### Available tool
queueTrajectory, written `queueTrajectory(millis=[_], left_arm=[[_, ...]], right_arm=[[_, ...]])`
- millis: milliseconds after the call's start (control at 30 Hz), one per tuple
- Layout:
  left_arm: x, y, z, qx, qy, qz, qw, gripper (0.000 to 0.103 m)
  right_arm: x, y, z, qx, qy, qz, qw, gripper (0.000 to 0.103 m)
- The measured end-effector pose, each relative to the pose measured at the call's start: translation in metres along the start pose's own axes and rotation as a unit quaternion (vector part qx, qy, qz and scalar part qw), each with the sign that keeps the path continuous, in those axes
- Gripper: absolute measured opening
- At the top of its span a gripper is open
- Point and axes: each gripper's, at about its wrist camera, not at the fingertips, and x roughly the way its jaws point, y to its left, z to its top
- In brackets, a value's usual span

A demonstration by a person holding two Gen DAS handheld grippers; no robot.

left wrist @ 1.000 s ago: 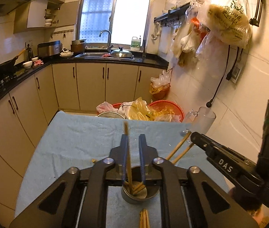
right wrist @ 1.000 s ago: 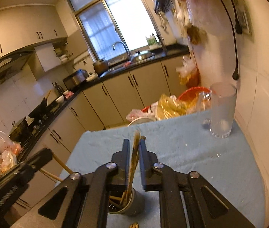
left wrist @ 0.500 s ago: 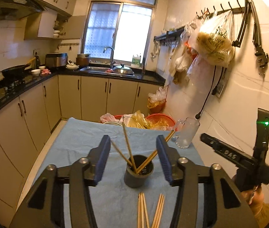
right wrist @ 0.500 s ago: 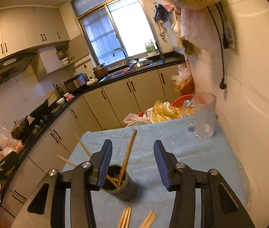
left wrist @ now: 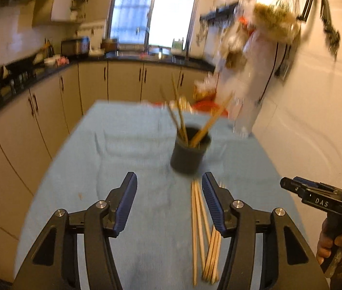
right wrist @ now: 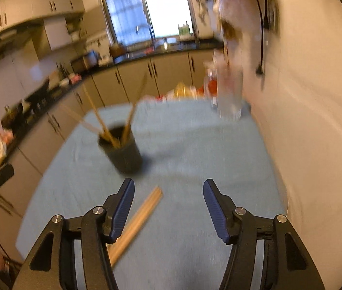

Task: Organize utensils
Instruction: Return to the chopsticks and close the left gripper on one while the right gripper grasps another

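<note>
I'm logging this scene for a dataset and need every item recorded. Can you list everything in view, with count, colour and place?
Cup: one, dark grey, upright mid-table.
Chopsticks in cup: several, exact count blurred, wooden, leaning outward.
Loose chopsticks: a bundle, count unclear, wooden, flat on the cloth in front of the cup.
Table cloth: one, light blue, covers the table.
Glass jug: one, clear, far right corner of the table.
Hanging bags: several, pale, on wall hooks.
Cabinets: a beige row under a black counter.
Left gripper: black with blue pads, open, empty, jaws have just been opening.
Right gripper: same, open, empty, jaws have just been opening.
</note>
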Motion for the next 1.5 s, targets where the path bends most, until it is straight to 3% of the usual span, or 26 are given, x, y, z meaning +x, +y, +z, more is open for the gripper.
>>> queueTrajectory(millis=[133, 200, 367, 500, 700, 967, 1267, 1500], left_arm=[[0.035, 0.0, -0.032, -0.008, 0.068, -0.014, 0.9975, 0.054], [0.051, -0.002, -0.046, -0.002, 0.096, -0.016, 0.9953, 0.054], [0.082, -0.014, -0.061, 0.02, 0.139, -0.022, 0.9899, 0.054], [0.105, -0.024, -0.069, 0.032, 0.158, -0.034, 0.9863, 0.052], [0.139, -0.039, -0.076, 0.061, 0.19, -0.04, 0.9791, 0.024], [0.153, -0.032, -0.071, 0.047, 0.186, -0.048, 0.9803, 0.006], [0.144, -0.025, -0.073, 0.019, 0.189, -0.037, 0.9811, 0.006], [0.125, -0.005, -0.085, -0.043, 0.192, -0.041, 0.9796, 0.007]], right_arm=[[0.037, -0.004, -0.041, 0.023, 0.053, 0.034, 0.998, 0.063], [0.051, -0.001, -0.054, 0.024, 0.069, 0.054, 0.996, 0.058], [0.081, 0.016, -0.07, 0.01, 0.095, 0.078, 0.992, 0.043], [0.1, 0.021, -0.068, 0.01, 0.099, 0.085, 0.991, 0.043], [0.116, 0.027, -0.059, -0.001, 0.093, 0.078, 0.993, 0.042], [0.125, 0.034, -0.054, -0.03, 0.076, 0.059, 0.995, 0.041], [0.124, 0.027, -0.054, -0.015, 0.071, 0.053, 0.996, 0.026], [0.122, 0.033, -0.058, -0.038, 0.065, 0.029, 0.997, 0.025]])
